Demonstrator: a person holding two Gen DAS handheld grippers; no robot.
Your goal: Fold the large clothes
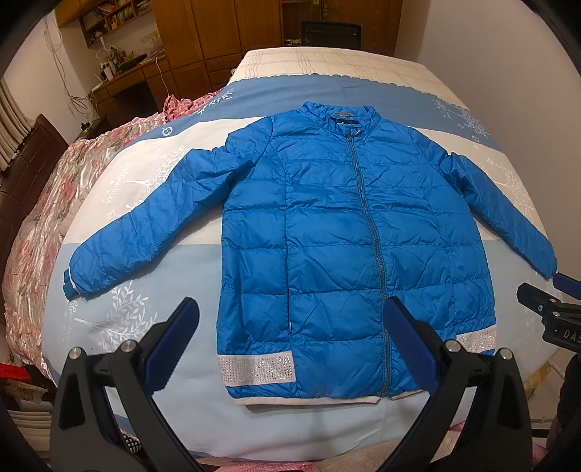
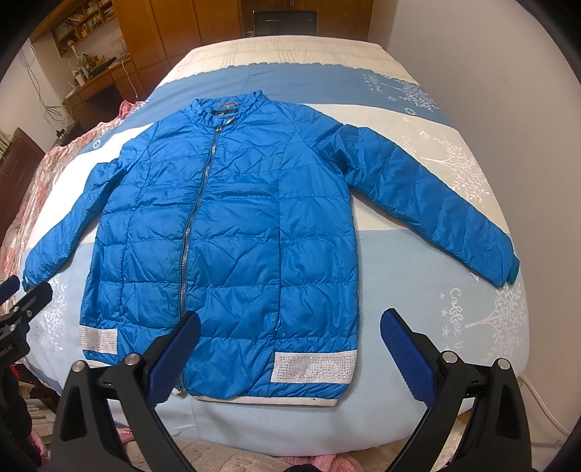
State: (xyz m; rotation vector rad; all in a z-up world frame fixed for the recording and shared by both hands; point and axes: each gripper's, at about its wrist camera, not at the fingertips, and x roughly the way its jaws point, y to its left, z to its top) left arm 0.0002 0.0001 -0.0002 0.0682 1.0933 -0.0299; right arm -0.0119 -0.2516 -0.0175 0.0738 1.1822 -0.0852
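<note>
A blue quilted jacket (image 1: pixel 326 236) lies flat and zipped, front up, on the bed, collar far, both sleeves spread out to the sides. It also shows in the right wrist view (image 2: pixel 232 236). Sparkly white bands sit at the hem corners. My left gripper (image 1: pixel 290 316) is open and empty, hovering above the jacket's near left hem. My right gripper (image 2: pixel 290 326) is open and empty above the near right hem. The right gripper also shows at the edge of the left wrist view (image 1: pixel 544 305), near the right sleeve cuff.
The bed has a blue and white patterned cover (image 1: pixel 163 326). A pink floral quilt (image 1: pixel 43 218) is bunched along the bed's left side. A wooden desk (image 1: pixel 123 83) and wardrobe (image 1: pixel 218 32) stand beyond. A white wall (image 2: pixel 508 90) runs along the right.
</note>
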